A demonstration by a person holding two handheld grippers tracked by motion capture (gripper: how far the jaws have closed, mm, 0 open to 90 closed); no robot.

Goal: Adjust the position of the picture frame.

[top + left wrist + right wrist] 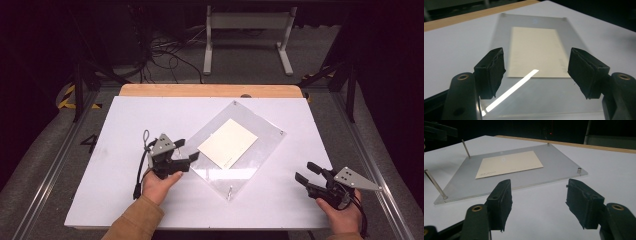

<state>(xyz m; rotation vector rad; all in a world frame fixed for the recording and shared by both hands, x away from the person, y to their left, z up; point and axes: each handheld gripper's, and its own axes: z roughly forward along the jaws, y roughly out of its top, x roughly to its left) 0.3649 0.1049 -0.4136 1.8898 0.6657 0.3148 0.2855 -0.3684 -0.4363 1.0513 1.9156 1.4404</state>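
A clear acrylic plate (260, 150) lies turned at an angle on the white board (125, 125), with a cream card (228, 142) on its middle. My left gripper (187, 150) is open at the plate's near-left edge. In the left gripper view its pads (492, 71) stand wide apart over the plate (549, 95), nothing between them, and the card (535, 47) lies just ahead. My right gripper (305, 171) rests open near the board's front right, clear of the plate. In the right gripper view its jaws (539, 197) face the plate (461, 185) and card (509, 163).
Thin metal pins stand up at two of the plate's corners (466, 148) (435, 184), and short studs (579, 170) mark the others. A wooden strip (210, 90) runs along the board's far edge. Beyond it are a white stand (247, 30) and floor cables (165, 50).
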